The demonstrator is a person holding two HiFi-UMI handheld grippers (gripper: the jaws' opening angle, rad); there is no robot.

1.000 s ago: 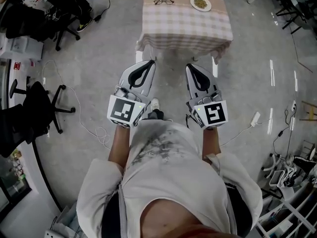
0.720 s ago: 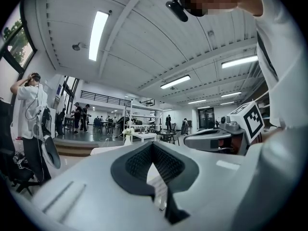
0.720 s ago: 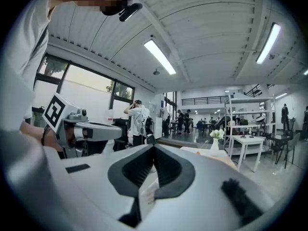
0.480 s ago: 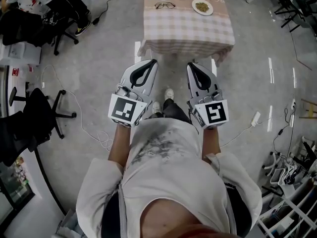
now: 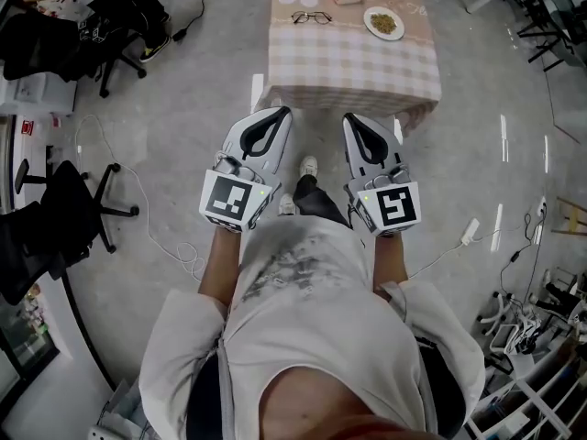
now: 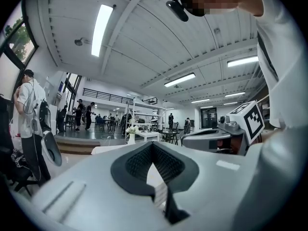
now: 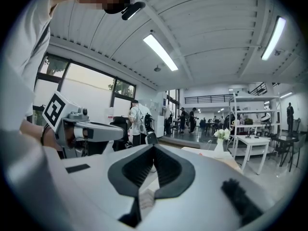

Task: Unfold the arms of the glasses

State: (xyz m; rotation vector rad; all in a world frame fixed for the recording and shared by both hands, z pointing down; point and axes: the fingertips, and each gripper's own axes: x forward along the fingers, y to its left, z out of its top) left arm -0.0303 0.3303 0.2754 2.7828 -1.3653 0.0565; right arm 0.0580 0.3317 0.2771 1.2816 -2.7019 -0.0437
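clenched and empty, the white left gripper (image 5: 278,115) and right gripper (image 5: 352,120) have neared the checked-cloth bench (image 5: 353,58) bearing dark thin-framed glasses (image 5: 312,17).

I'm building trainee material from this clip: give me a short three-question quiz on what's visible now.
1. True or false: the glasses lie on the checked table, with neither tongs touching them.
2. In the head view, what sits right of the glasses? A) plate of food B) mug C) book
3. Fill in: the left tongs and right tongs are both ____ and empty.
Key: 1 true; 2 A; 3 shut.
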